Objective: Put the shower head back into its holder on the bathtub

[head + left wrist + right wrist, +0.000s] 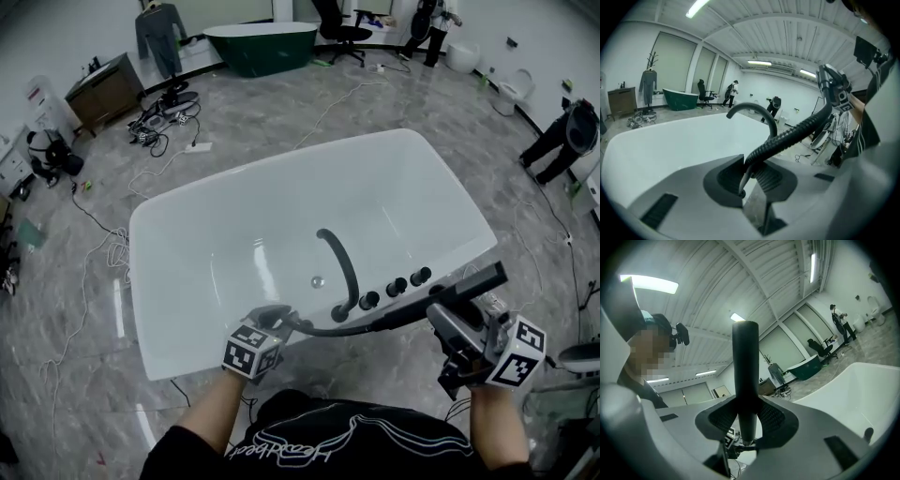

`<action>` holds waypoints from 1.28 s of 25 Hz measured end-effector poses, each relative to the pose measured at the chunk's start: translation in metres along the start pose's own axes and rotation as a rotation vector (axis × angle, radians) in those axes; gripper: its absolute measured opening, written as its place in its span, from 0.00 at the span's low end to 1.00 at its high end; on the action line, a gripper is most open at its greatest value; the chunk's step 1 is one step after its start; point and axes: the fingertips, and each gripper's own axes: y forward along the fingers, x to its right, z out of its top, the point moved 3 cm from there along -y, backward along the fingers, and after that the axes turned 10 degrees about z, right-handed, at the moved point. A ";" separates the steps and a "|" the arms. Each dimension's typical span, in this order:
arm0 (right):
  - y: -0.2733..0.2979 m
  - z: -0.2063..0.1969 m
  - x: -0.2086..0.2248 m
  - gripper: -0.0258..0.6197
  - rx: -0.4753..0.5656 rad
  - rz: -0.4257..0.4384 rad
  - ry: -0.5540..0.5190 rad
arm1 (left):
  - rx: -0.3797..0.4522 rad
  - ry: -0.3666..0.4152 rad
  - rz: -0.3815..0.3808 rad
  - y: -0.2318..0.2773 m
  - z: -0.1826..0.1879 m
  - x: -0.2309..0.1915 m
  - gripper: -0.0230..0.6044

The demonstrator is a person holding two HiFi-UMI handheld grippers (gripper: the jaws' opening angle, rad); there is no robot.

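Your left gripper [274, 317] [749, 176]: fingers nearly closed, pinching ribbed hose [337, 330] [797, 131] at near rim of bathtub [141, 300]. Your right gripper [450, 314] [746, 423]: fingers clamped on shower head [478, 279] [745, 366] handle, wand sticking out past fingertips, over tub's near right corner. Hose runs between your two grippers. Just beyond on rim: three knobs [397, 286], then curved spout [339, 267].
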 end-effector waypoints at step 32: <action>0.118 -0.113 0.013 0.25 -0.332 -0.088 -0.209 | 0.023 -0.166 -0.143 -0.115 -0.025 0.002 0.13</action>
